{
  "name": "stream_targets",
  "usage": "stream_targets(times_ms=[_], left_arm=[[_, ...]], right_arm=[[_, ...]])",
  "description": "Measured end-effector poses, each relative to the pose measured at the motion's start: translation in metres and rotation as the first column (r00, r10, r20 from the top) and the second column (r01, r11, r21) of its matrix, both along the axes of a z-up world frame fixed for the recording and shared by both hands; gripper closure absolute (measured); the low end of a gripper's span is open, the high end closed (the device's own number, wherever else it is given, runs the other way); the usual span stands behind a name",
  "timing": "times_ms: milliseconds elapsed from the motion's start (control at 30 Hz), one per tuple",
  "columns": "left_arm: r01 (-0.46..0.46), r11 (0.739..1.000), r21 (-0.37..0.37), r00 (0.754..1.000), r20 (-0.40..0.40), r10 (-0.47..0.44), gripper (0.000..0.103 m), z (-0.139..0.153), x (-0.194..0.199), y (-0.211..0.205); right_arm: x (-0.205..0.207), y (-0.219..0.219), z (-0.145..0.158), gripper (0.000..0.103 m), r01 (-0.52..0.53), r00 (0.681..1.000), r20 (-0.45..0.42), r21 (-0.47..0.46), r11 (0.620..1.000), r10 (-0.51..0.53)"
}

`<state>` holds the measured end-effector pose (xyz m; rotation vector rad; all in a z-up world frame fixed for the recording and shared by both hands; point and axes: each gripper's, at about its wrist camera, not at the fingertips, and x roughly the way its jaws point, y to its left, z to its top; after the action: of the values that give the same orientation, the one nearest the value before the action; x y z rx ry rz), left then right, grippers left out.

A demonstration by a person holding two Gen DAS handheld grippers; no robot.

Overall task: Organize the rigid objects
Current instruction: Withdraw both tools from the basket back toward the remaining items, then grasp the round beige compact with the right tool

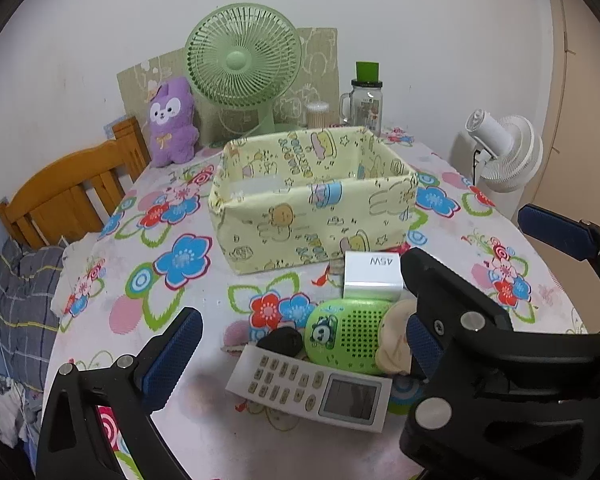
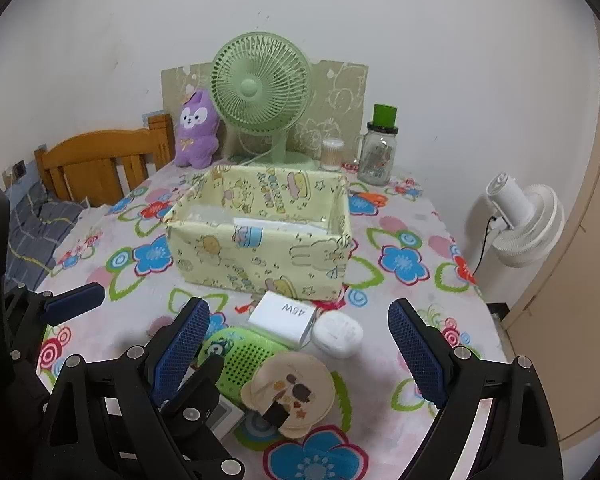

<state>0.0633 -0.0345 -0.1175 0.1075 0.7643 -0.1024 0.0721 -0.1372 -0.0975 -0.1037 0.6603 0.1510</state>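
A yellow fabric box [image 1: 316, 204] [image 2: 260, 236] stands mid-table. In front of it lie a white 45W charger [image 1: 372, 276] [image 2: 282, 314], a green panda speaker [image 1: 344, 334] [image 2: 244, 356], a white remote [image 1: 310, 394], a black object [image 1: 281, 341], a beige round compact [image 2: 290, 390] [image 1: 396, 338] and a white earbud case [image 2: 337, 335]. My left gripper [image 1: 296, 356] is open, its fingers either side of the remote and speaker. My right gripper [image 2: 300, 356] is open above the compact and speaker.
A green desk fan [image 1: 242, 70], purple plush [image 1: 171, 122], glass jar with green lid [image 1: 362, 100] and cotton swab jar [image 2: 332, 154] stand at the table's back. A wooden chair [image 1: 68, 196] is left. A white floor fan [image 2: 520, 220] is right.
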Motion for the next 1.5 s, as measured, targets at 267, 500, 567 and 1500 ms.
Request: stream_targets(times_ms=[267,500,567,1500], left_arm=[[0.002,1.000,-0.013,0.999,-0.034,-0.002,0.000,-0.017,-0.002,0.006],[0.024,1.000,-0.014,0.997,-0.067,-0.024,0.000,-0.035,0.000,0.006],[0.026,1.000,-0.008,0.997,-0.076,-0.027,0.000,-0.040,0.001,0.005],[0.070,0.997,-0.012,0.993,-0.092,-0.071,0.000,-0.067,-0.019,0.020]], right_arm=[[-0.003,0.004,-0.016,0.010,-0.002,1.000,-0.026,-0.003,1.000,0.002],[-0.003,0.006,-0.032,0.010,0.005,0.998,-0.056,-0.013,1.000,-0.005],[-0.003,0.006,-0.036,0.010,0.004,0.998,-0.064,-0.019,1.000,-0.006],[-0.002,0.021,-0.074,0.010,-0.032,0.989,-0.144,-0.039,0.999,0.026]])
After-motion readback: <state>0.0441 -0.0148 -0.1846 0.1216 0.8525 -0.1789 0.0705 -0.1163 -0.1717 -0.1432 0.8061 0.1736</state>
